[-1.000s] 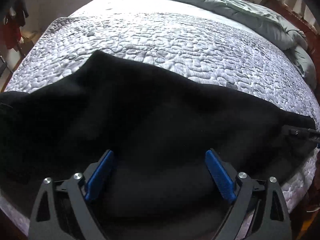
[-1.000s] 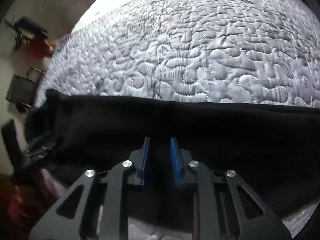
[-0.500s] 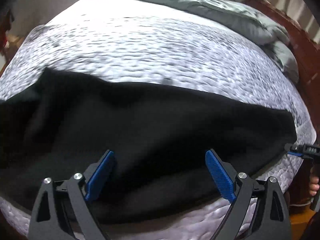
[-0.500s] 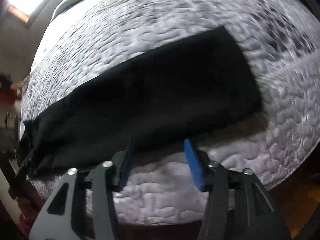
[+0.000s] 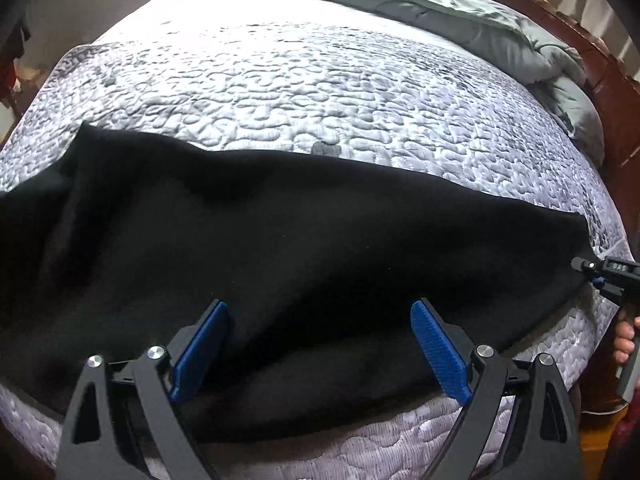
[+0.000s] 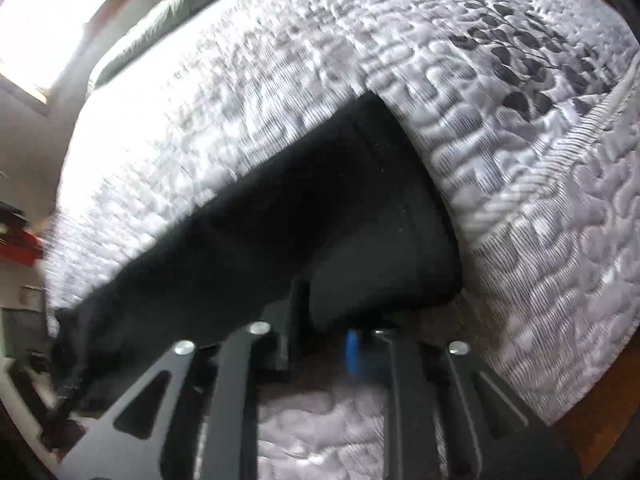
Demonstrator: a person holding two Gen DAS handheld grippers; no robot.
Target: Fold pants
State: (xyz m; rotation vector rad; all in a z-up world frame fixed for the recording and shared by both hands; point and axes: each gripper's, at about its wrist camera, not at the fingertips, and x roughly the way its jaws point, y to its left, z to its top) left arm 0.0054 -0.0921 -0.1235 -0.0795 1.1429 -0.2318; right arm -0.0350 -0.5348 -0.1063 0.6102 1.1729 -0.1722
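Note:
The black pants (image 5: 304, 256) lie flat in a long band across the near edge of the bed. My left gripper (image 5: 320, 344) is open, its blue pads spread wide just above the pants near their lower edge, holding nothing. In the right wrist view the pants (image 6: 280, 232) end at a hemmed leg cuff close in front of my right gripper (image 6: 324, 320). Its fingers stand close together around the cuff's edge, but blur and shadow hide the pads. The right gripper also shows in the left wrist view (image 5: 600, 276) at the pants' right end.
The bed has a grey-white quilted cover (image 5: 304, 80). A green-grey duvet (image 5: 460, 12) is bunched at the far side by a wooden headboard (image 5: 608, 80). The mattress edge (image 6: 560, 240) drops off to a wooden floor (image 6: 600, 420) on the right.
My right gripper let go of the pants, opened, swung to the leg cuff end and has narrowed there. The left gripper stayed open over the pants, which now lie flatter.

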